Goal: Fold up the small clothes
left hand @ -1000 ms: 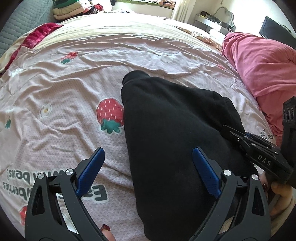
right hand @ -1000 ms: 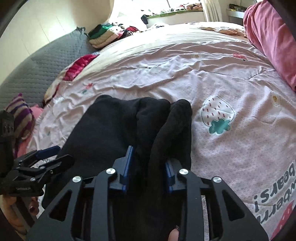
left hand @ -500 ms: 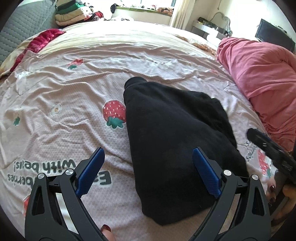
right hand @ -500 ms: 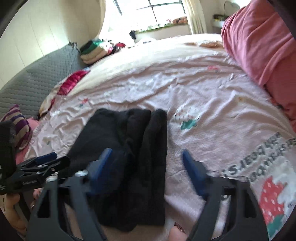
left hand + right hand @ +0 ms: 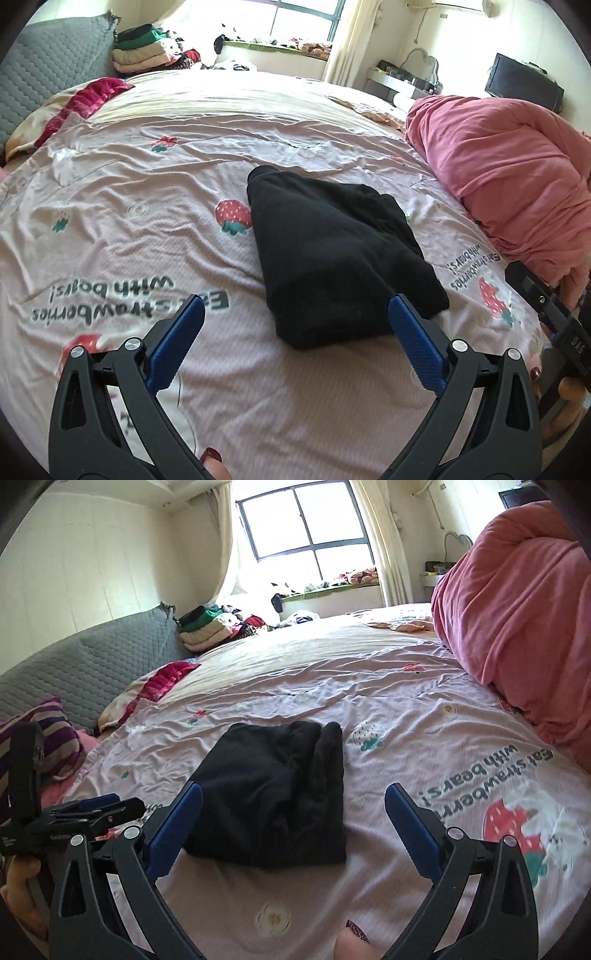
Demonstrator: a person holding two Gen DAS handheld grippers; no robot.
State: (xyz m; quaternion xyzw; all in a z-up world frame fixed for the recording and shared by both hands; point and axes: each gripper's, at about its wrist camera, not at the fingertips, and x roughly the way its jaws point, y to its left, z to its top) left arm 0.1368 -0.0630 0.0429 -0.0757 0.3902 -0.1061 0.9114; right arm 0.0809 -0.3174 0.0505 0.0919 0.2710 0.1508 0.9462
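Fingers of the right gripper [image 5: 293,810] stand wide apart, having just been opening; nothing lies between them, and the folded black garment [image 5: 275,794] sits beyond their tips. Left gripper [image 5: 295,325] fingers likewise stand wide, empty, with the black garment [image 5: 332,266] ahead of them and apart from the blue pads. Garment lies flat on the bed [image 5: 129,229], on the pink strawberry-print sheet, one rolled edge along its side. Pink duvet [image 5: 509,177] bunched at the right of the bed. Stacked clothes [image 5: 207,626] at the far corner near the window.
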